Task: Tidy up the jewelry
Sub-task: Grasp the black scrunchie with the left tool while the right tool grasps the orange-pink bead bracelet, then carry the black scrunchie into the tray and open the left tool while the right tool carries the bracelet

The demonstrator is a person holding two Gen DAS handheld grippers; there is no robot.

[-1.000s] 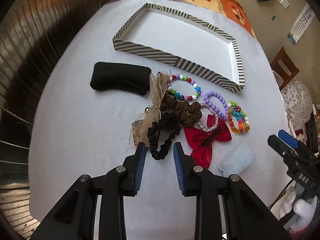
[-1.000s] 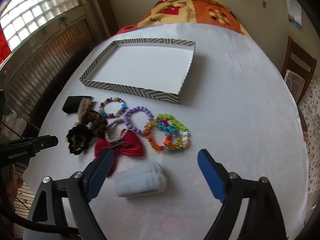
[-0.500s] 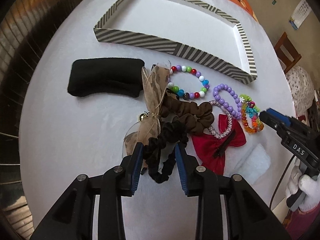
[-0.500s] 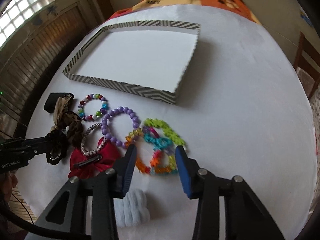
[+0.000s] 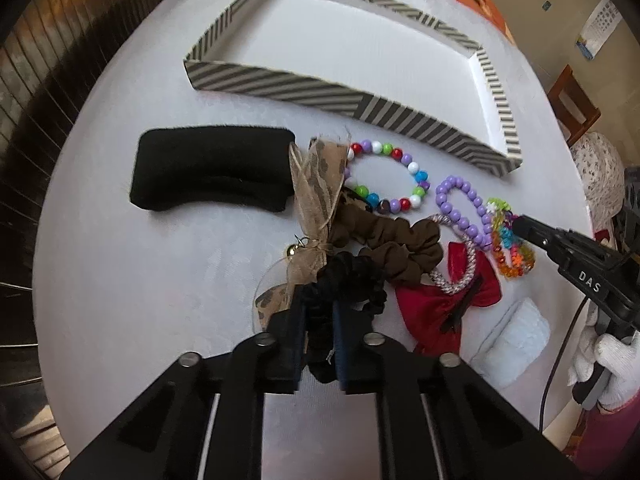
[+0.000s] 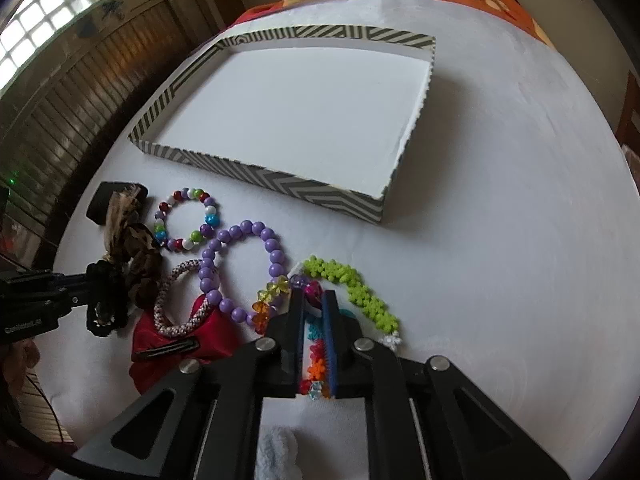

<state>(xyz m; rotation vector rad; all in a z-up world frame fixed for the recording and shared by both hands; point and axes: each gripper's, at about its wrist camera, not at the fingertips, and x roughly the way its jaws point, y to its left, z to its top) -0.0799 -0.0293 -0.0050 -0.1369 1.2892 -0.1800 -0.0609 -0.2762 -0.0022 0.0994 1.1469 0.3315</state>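
Your left wrist view shows the whole black pad (image 5: 212, 174) beside the leopard-print ribbon bow (image 5: 316, 188), while your right wrist view catches only its corner; the right view alone shows a window of glass blocks (image 6: 52, 12) above slatted wood panelling. Your left hand-held gripper (image 5: 320, 330) points steeply down and its jaws, which have just been closing, are clamped on the black scrunchie (image 5: 352, 280), which lies against the brown scrunchie (image 5: 396, 244). Your right hand-held gripper (image 6: 314, 320) also tilts steeply down, its jaws likewise just closed and pinching the multicoloured flower-bead bracelet (image 6: 316, 354), with the lime-green bracelet (image 6: 352, 284) curving just beside its right finger. In the left view your gloved hand (image 5: 612, 364) holds that right tool at the table's edge. The purple bead bracelet (image 6: 240, 272), the mixed-colour bead bracelet (image 6: 186, 220), a braided bangle (image 6: 172, 304) and a red bow clip (image 6: 176, 344) all lie on the white table (image 6: 500, 240). The striped shallow box (image 6: 256, 174) sits behind them, nothing in it. A wooden chair (image 5: 572, 104) stands past the table.
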